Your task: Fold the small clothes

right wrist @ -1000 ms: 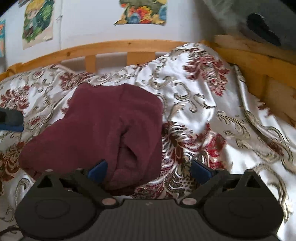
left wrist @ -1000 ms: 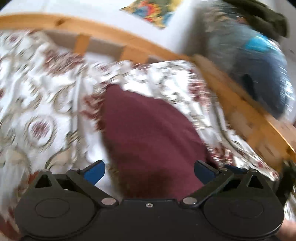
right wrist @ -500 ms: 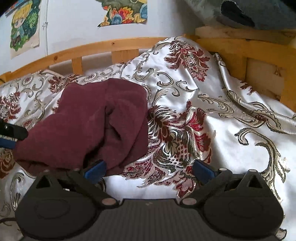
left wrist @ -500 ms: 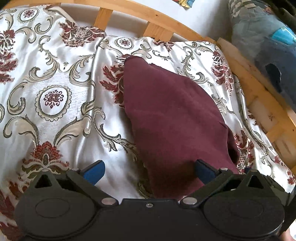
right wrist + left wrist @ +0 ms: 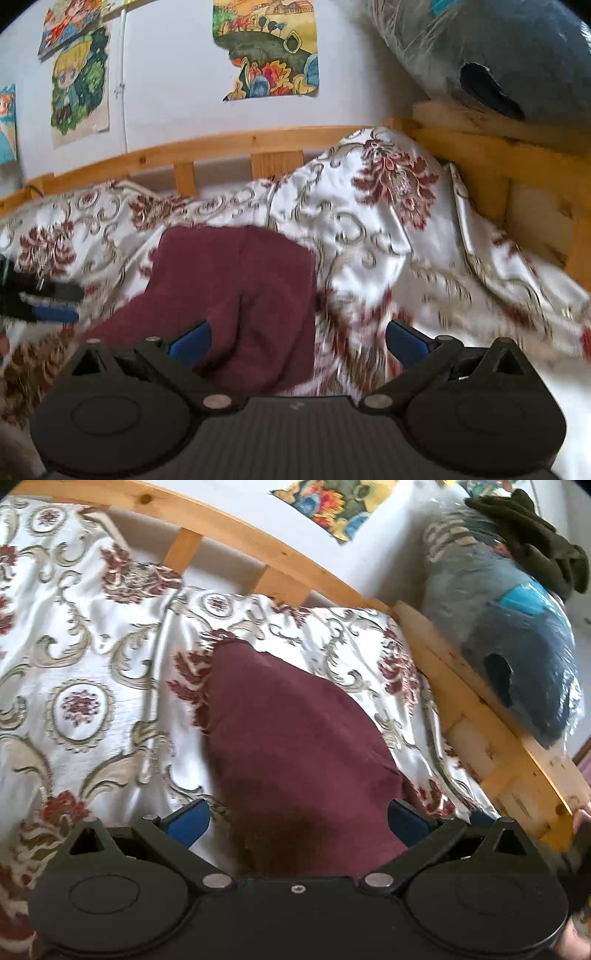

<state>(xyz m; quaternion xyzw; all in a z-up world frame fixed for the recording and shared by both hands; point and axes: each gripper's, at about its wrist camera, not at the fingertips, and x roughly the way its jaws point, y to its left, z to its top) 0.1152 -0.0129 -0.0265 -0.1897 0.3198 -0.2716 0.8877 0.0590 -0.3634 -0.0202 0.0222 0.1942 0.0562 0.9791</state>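
Note:
A folded maroon garment (image 5: 291, 753) lies on the patterned satin bedspread (image 5: 85, 672). My left gripper (image 5: 297, 821) is open, its blue-padded fingers either side of the garment's near end, not gripping it. In the right wrist view the same garment (image 5: 236, 295) lies left of centre. My right gripper (image 5: 297, 341) is open over the garment's right edge, holding nothing. The left gripper's fingers (image 5: 48, 299) show at the far left of that view.
A wooden bed rail (image 5: 229, 535) runs along the back and a wooden end board (image 5: 480, 716) along the right. A large plastic-wrapped grey-blue bundle (image 5: 517, 635) rests on that board. Drawings (image 5: 266, 48) hang on the white wall.
Both grippers have tilted up and pulled back slightly, so more wall shows. The garment lies as before. Both grippers stay open.

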